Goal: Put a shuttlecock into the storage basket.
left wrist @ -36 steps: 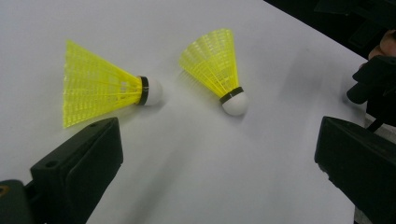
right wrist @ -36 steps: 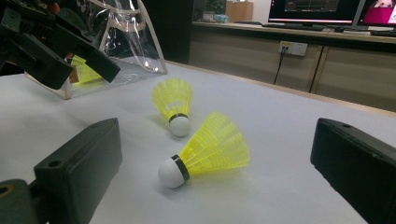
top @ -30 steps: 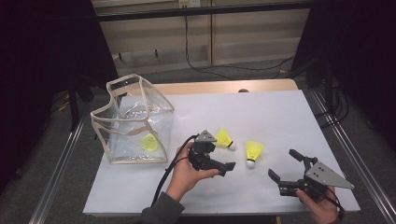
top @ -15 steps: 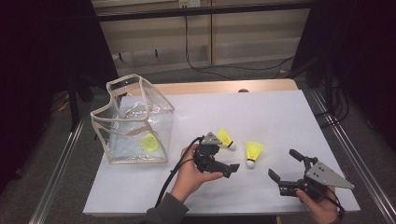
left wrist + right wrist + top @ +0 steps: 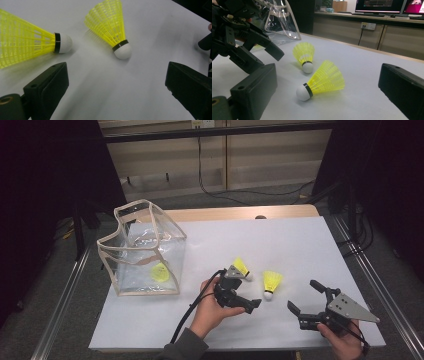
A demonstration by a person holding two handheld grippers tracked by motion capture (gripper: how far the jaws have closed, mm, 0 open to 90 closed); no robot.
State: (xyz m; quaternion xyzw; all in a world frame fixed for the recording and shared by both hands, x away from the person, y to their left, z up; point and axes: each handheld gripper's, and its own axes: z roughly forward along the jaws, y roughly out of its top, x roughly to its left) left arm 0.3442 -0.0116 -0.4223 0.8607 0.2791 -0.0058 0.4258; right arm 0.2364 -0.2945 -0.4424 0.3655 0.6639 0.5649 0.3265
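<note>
Two yellow shuttlecocks lie on the white bench, and both grippers sit close to them with their jaws spread wide and nothing between them. In the high view the left gripper (image 5: 245, 290) is held low over the bench at the near middle, its jaws reaching around the space beside the left shuttlecock (image 5: 241, 268), which lies just beyond its upper jaw. The right shuttlecock (image 5: 271, 283) lies a little to the right, its white cork pointing toward the person, apart from both grippers. The right gripper (image 5: 304, 296) rests near the bench's front right edge, jaws facing left toward that shuttlecock but well short of it.

From the left gripper view the two shuttlecocks lie ahead of the open jaws: one (image 5: 27, 42) on its side at the left, cork to the right, the other (image 5: 111, 25) with cork pointing down toward the camera. Neither touches a jaw.

At the bench's left stands a clear plastic bag (image 5: 142, 251) with beige trim, open at the top, and a third yellow shuttlecock (image 5: 160, 271) lies inside it near the bottom
</note>
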